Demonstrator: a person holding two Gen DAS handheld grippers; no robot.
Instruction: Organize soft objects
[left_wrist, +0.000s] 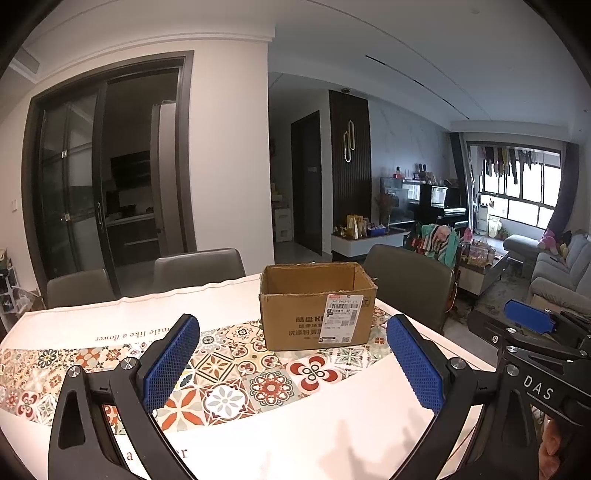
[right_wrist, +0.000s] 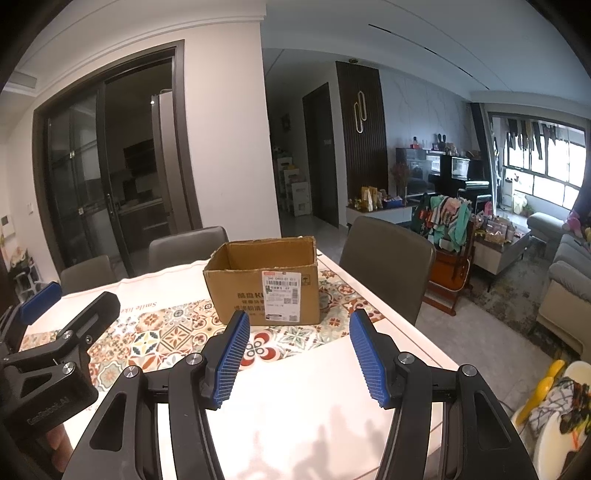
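An open brown cardboard box (left_wrist: 317, 314) (right_wrist: 264, 286) with a white shipping label stands on the table's patterned runner. Its inside shows only bare cardboard walls. My left gripper (left_wrist: 291, 343) hangs open over the runner, short of the box, with nothing between its blue pads. My right gripper (right_wrist: 299, 341) is also open and empty, held just before the box's front face. The right gripper (left_wrist: 532, 325) shows at the right edge of the left wrist view, and the left gripper (right_wrist: 55, 314) shows at the left edge of the right wrist view. No soft object is in view on the table.
The table (left_wrist: 314, 435) (right_wrist: 314, 424) has a white cloth with a colourful tile-pattern runner. Grey chairs (left_wrist: 406, 280) (right_wrist: 388, 266) stand along its far and right sides. Beyond lie a living room with a sofa (left_wrist: 554, 266) and a child's seat (right_wrist: 554, 406) at lower right.
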